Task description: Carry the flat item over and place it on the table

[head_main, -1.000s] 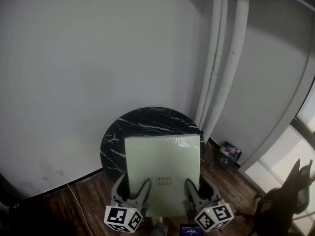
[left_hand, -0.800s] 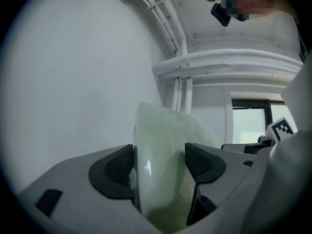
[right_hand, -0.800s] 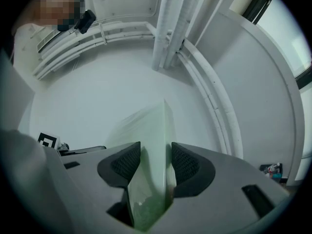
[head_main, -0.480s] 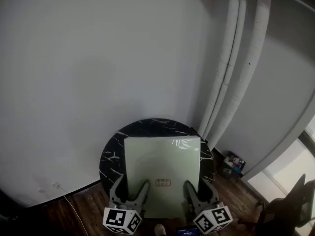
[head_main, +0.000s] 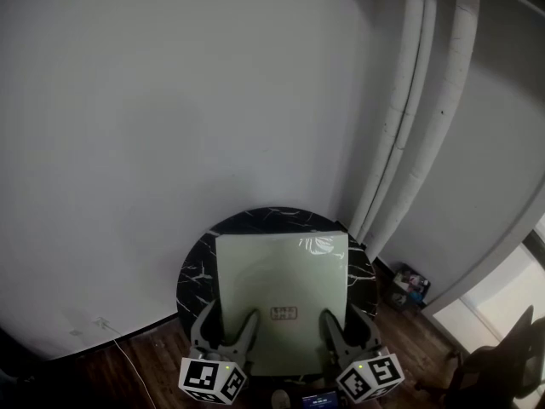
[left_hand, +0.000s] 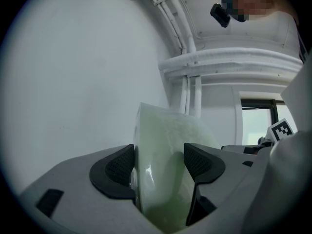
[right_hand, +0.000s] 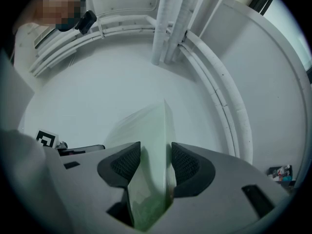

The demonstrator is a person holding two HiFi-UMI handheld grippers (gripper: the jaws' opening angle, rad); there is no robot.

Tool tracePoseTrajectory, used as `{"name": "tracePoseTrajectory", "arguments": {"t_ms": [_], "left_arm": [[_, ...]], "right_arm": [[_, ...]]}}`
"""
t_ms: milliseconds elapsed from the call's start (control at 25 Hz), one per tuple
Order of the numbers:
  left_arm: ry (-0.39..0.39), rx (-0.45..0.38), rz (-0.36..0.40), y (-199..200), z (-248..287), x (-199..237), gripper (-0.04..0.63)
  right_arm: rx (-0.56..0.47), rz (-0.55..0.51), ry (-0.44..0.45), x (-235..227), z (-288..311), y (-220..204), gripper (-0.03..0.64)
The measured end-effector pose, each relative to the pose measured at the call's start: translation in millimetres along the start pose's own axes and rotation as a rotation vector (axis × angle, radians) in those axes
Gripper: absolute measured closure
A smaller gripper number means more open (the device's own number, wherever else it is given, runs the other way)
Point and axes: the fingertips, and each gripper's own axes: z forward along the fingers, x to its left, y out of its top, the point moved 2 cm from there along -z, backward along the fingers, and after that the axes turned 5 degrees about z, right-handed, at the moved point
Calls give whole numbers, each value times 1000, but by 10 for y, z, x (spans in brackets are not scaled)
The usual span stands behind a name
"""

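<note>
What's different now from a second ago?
The green flat item has been carried a bit farther over the round black table, toward the wall. Nothing was let go: the left tongs and right tongs stay clamped on its near edge.

- Head view looks dim to me; glare on the green panel (head_main: 281,288), far corner beyond the right fingers (head_main: 331,325).
- My gripper views bow hard, corners black.

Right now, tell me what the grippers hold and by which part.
The pale green board, by its near edge: left gripper at the left end, right gripper at the right end.
</note>
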Motion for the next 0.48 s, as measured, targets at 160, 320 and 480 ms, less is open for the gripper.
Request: {"name": "tracePoseTrajectory", "arguments": {"t_ms": [160, 320, 480], "left_arm": [[13, 7, 7, -14, 17, -15, 262], [22, 16, 2, -65, 75, -4, 264], [32, 26, -17, -123, 209, 65, 262]], "right_arm": [[8, 2, 7, -25, 15, 0, 425], [23, -2, 9, -72, 69, -16, 425], [42, -4, 14, -151, 223, -31, 425]]}}
